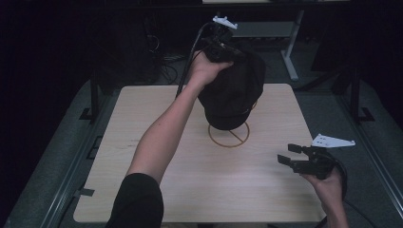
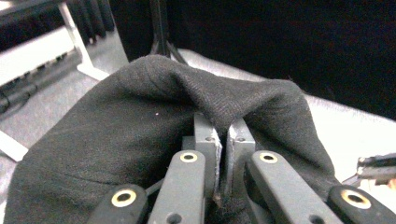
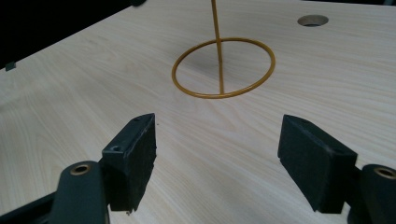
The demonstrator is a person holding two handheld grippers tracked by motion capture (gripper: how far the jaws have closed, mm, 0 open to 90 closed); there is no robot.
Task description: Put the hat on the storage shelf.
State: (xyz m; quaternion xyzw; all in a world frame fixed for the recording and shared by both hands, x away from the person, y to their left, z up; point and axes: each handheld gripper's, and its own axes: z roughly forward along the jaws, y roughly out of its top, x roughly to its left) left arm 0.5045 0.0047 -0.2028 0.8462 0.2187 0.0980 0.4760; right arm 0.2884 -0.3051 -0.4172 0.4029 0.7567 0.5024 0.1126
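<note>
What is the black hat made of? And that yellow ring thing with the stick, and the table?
The black hat looks like soft woven cloth: matte, and it folds and wrinkles where the left gripper pinches it. The yellow ring stand seems to be thin metal wire with a golden, slightly shiny coat, though painted plastic is possible. The table looks like pale wood or wood-look laminate, with grain lines and a smooth finish.

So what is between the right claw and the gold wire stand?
Only bare table. In the right gripper view, the open right claw faces the gold wire stand across plain wood.
</note>
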